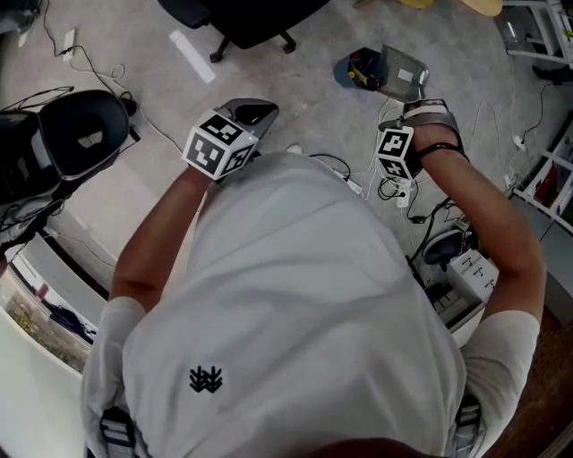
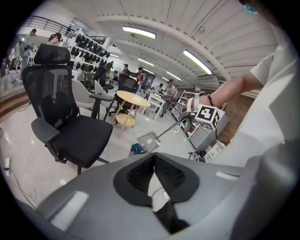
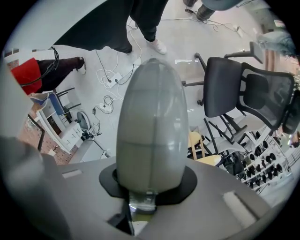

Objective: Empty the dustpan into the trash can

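A clear grey dustpan (image 1: 403,72) hangs tilted over a small blue trash can (image 1: 356,70) on the floor ahead of me. My right gripper (image 1: 417,101) is shut on the dustpan's handle, just behind the pan. In the right gripper view the dustpan (image 3: 152,126) fills the middle as a grey oval rising from the right gripper (image 3: 146,190). My left gripper (image 1: 255,112) is held out to the left, away from the can, shut with nothing in it. In the left gripper view, beyond the left gripper (image 2: 153,159), the dustpan (image 2: 149,140) hovers above the trash can (image 2: 136,150).
A black office chair base (image 1: 246,27) stands at the far side of the floor, and another black chair (image 1: 81,134) at my left. Loose cables (image 1: 394,190) and a white drawer unit (image 1: 470,273) lie at my right. A round wooden table (image 2: 132,101) stands further off.
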